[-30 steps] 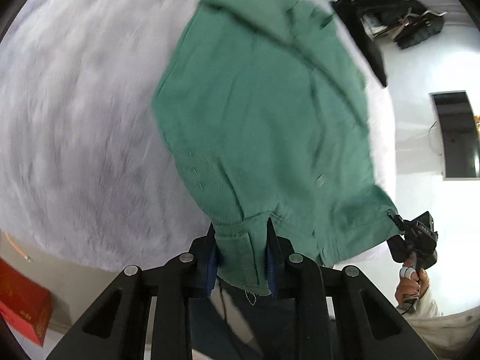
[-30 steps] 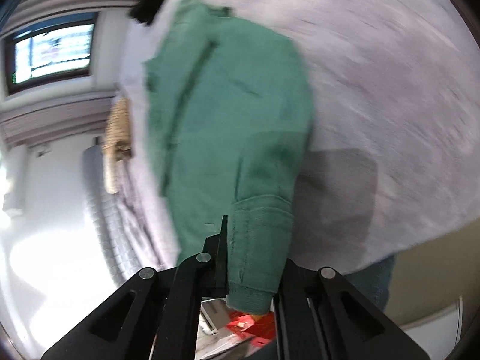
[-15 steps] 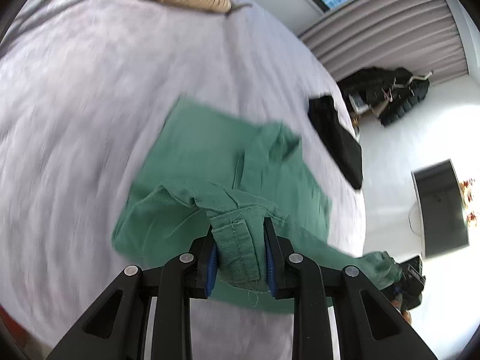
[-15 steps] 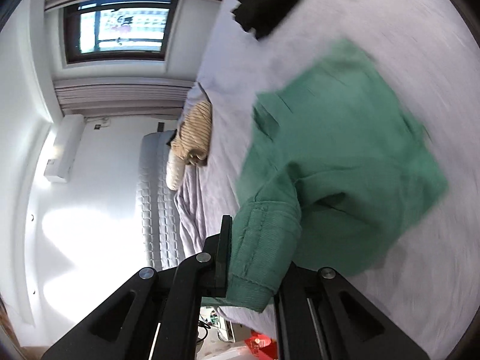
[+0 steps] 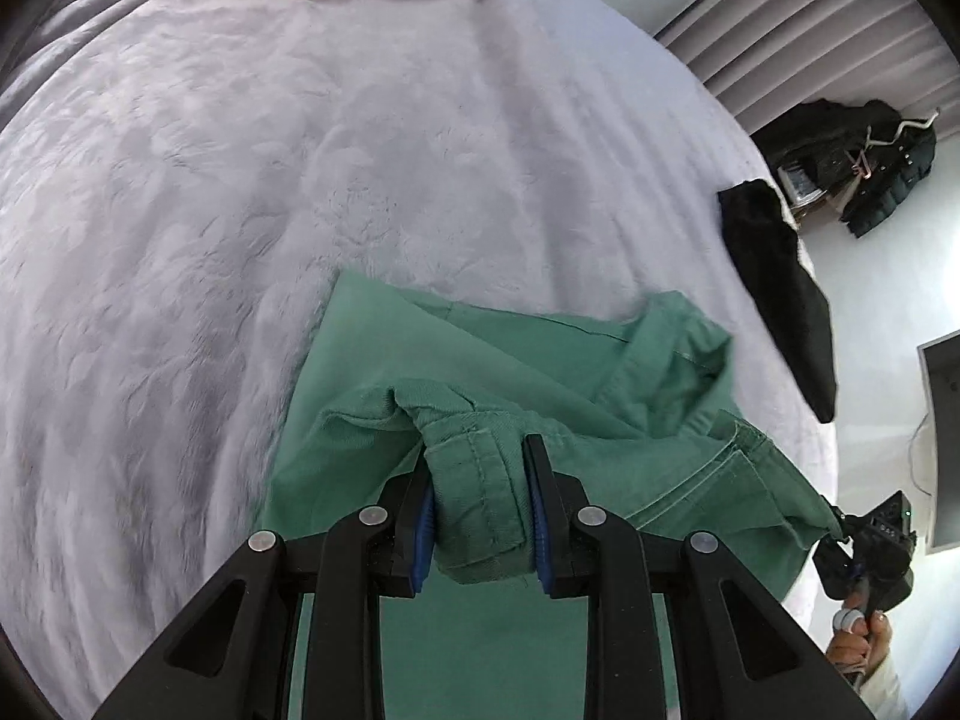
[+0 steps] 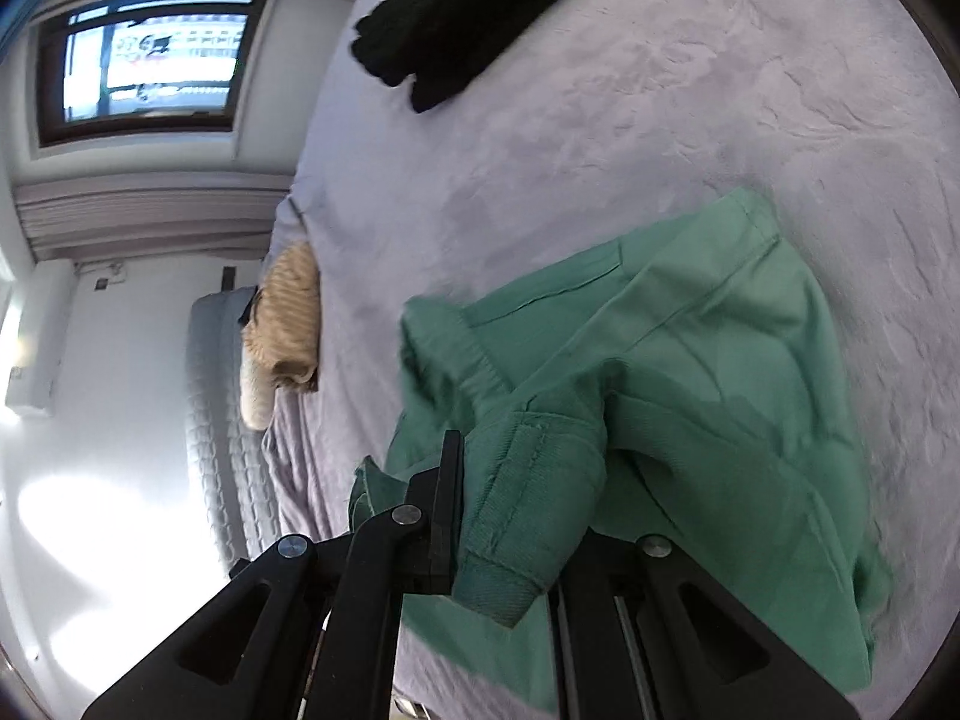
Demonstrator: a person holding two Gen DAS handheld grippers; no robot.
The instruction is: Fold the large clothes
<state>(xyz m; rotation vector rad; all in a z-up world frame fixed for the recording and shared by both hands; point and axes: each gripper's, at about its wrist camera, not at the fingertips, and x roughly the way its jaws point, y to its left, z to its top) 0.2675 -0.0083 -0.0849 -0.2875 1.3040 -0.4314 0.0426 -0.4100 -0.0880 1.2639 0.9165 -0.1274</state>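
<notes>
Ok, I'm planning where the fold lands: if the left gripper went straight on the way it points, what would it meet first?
Probably the green garment itself, whose hem the left gripper clamps; its folded layers lie just ahead on the lilac bedspread. Depth is unclear.

Occlusions and cut-offs, both wrist views

Green garment (image 5: 498, 372) runs under left gripper (image 5: 480, 510) and off bottom edge; right gripper's (image 6: 516, 516) right finger hidden by cloth. Black garment (image 6: 456, 18) cropped at top; bed (image 5: 240, 180) edge blurred.
</notes>
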